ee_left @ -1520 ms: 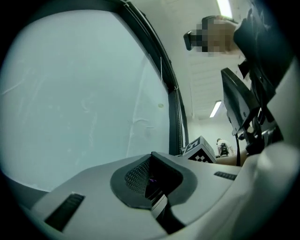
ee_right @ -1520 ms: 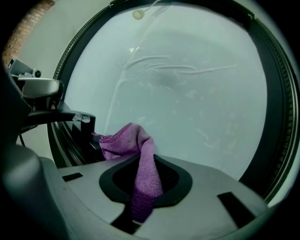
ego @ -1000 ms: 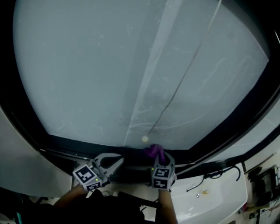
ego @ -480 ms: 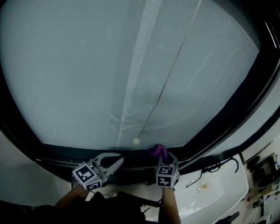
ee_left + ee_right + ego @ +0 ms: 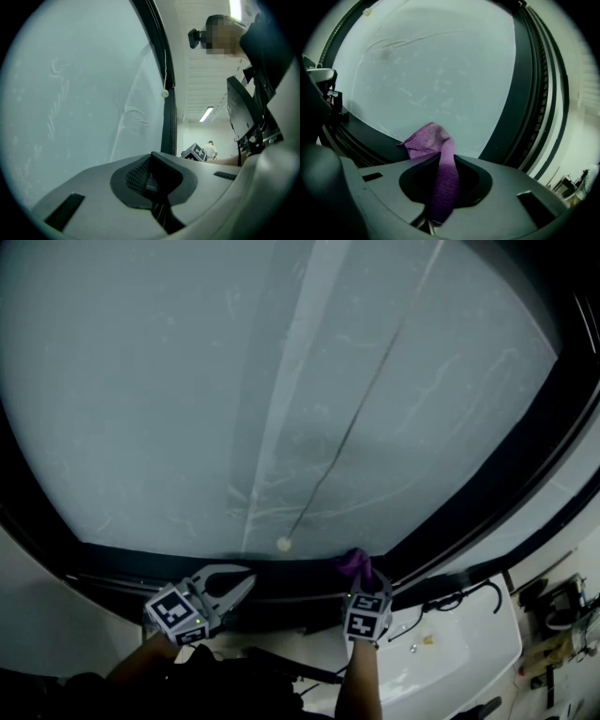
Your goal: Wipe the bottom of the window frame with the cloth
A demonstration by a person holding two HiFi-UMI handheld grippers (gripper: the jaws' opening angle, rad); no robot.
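Observation:
A purple cloth (image 5: pixel 354 562) is pressed against the dark bottom window frame (image 5: pixel 281 576), close to its right corner. My right gripper (image 5: pixel 360 570) is shut on the cloth. In the right gripper view the cloth (image 5: pixel 431 140) runs up out of the right gripper (image 5: pixel 443 161) and folds onto the bottom frame (image 5: pixel 370 133) below the frosted pane. My left gripper (image 5: pixel 246 580) hovers in front of the frame to the left, shut and holding nothing. The left gripper (image 5: pixel 151 158) points along the pane in its own view.
A blind cord with a white bead (image 5: pixel 283 544) hangs just above the frame between the grippers. The frame's right upright (image 5: pixel 525 93) stands just right of the cloth. A white sill (image 5: pixel 450 662) with a black cable (image 5: pixel 459 601) lies at lower right.
The right gripper has slid to the right along the bottom frame with the cloth, closer to the right corner. The left gripper has stayed roughly in place, still shut.

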